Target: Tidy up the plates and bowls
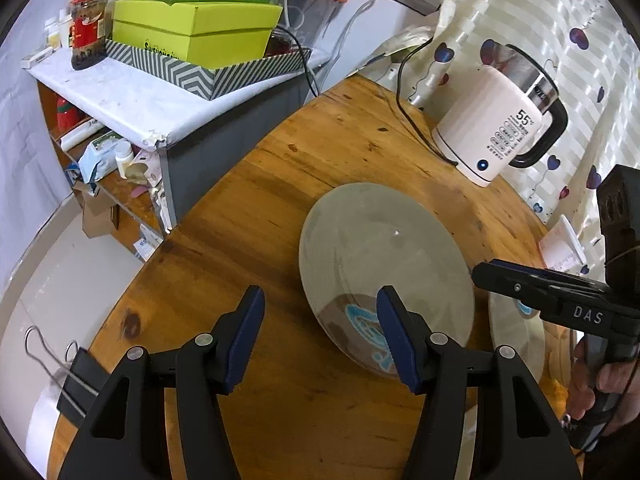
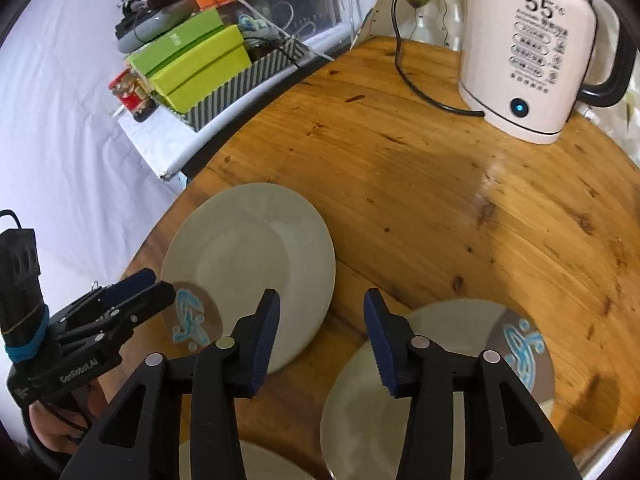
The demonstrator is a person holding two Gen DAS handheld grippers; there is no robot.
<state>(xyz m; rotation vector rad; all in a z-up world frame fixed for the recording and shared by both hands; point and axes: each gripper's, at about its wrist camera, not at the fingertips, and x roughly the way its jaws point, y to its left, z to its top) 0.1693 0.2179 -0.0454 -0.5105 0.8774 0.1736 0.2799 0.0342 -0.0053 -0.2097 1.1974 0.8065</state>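
**Two tools over plates on counter, neither gripping**

Landmark = white kettle point(image 2: 532, 48), standing at far edge of round wooden counter point(image 2: 420, 184).

Plate A point(image 2: 248, 256): pale, w/ blue-patterned patch on its near rim, flat on counter, well apart from kettle, toward counter's left edge. Plate B point(image 2: 400, 380): same look, also w/ blue patch, on the near side from kettle and more directly in front of it; just beside plate A, whether rims touch can't tell. A third pale rim point(image 2: 240, 460) shows at bottom of right wrist view, farthest from kettle, mostly hidden behind the tool.

Left tool point(image 1: 320, 340): released, jaws apart, nothing pinched; hangs over plate A's near rim, right pad above the blue patch, left pad over bare wood. A hand point(image 2: 52, 428) holds its grip.

Right tool point(image 2: 320, 340): released, jaws apart w/ gap above the wood between plates A and B; nothing clamped. Hand point(image 1: 600, 392) on its handle.

Beyond kettle's left: shelf unit point(image 1: 132, 100) w/ green boxes point(image 1: 192, 28), red-lidded jar point(image 1: 88, 28). Black cord point(image 2: 404, 60) runs from kettle across counter.
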